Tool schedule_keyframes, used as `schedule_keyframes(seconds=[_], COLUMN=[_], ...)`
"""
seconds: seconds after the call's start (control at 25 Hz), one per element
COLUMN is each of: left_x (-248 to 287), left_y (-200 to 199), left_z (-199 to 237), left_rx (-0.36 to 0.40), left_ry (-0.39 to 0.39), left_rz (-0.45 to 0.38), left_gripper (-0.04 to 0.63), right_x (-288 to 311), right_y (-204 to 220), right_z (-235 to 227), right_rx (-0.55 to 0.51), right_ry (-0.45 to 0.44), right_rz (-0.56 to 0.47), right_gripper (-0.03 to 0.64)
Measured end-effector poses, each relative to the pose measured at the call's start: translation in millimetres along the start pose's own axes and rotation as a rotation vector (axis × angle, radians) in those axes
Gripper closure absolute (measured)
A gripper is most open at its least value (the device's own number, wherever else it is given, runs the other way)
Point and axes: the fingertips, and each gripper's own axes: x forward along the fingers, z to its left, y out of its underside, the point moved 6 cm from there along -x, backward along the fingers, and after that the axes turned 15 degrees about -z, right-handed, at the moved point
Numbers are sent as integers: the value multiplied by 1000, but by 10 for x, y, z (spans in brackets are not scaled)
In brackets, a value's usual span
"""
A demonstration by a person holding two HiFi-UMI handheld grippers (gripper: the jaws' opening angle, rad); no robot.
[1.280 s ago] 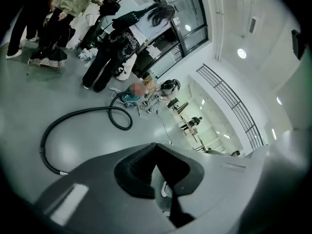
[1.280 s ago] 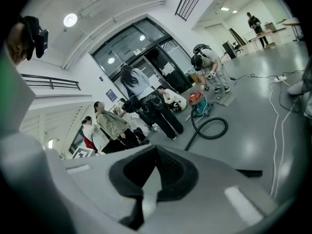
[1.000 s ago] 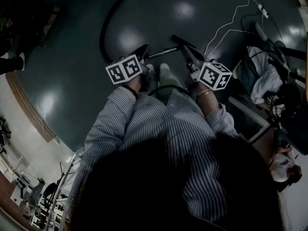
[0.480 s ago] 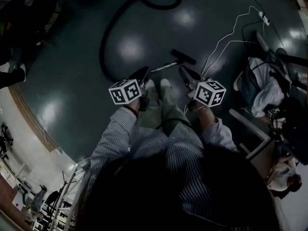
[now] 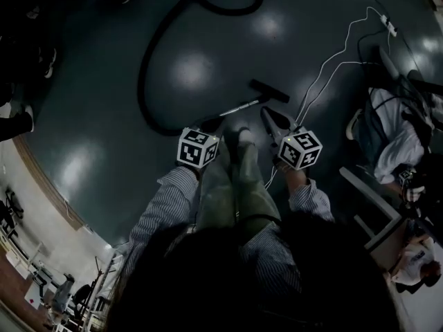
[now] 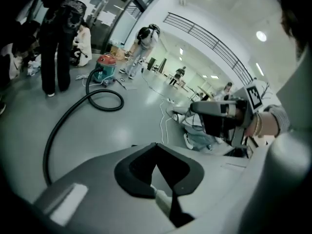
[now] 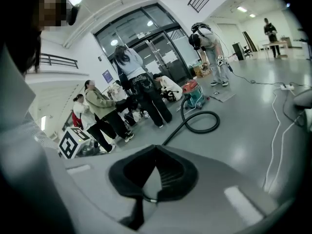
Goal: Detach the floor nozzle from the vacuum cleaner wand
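We hold the left tool [image 5: 210, 126] and right tool [image 5: 268, 116] both pressed together, empty, near the wand [image 5: 239, 106] and floor nozzle [image 5: 270, 91] lying on the shiny floor [image 5: 104, 116]

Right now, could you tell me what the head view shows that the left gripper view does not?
Only the head view shows the floor nozzle on the end of its wand, lying just ahead of the grippers. Only the left gripper view shows the red and teal vacuum canister, and the left gripper with its jaws closed on nothing. Both views share the long black hose and the right gripper.
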Motion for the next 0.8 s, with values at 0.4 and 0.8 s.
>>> schedule_keyframes(seconds=[0.4,0.8], left_x=[906,1951], left_y=[1142,2530], left_z=[499,1230], left_rx=[184,399], left_ry=[1,85], left_rz=[37,199], left_gripper=[594,520], right_x=[274,456], right_y=[1069,2195], right_z=[-1018,-1985], right_rx=[-59,-26], right_ry=[44,120], right_rz=[46,-8], right_gripper=[615,615])
